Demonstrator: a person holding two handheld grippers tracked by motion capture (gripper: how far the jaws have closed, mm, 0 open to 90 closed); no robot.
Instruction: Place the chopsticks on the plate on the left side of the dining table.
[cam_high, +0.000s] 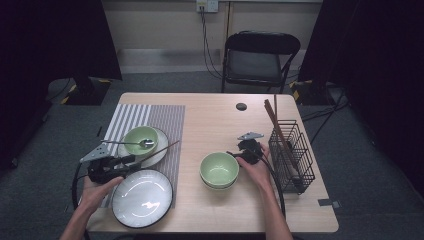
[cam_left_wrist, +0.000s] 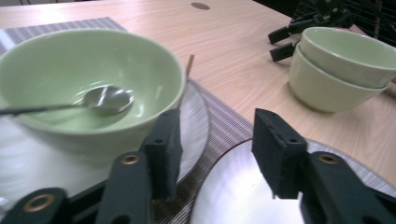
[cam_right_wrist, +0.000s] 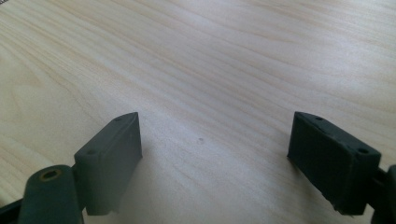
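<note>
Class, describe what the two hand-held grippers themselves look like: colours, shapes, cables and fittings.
The left gripper and the right gripper are black, each with a grey three-cornered plate on top and a black cable trailing back. The jaws end in flat, block-shaped black pads, joined by brass-coloured rivets. Both forearms are bare, with no sleeves in sight.

Brown chopstick (cam_high: 161, 151) — slanted, leaning on white plate's (cam_high: 159, 156) rim.

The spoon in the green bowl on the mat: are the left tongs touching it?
Apart. In the left gripper view the spoon lies inside the green bowl, while the left tongs stand open nearer the camera, nothing between them.
</note>
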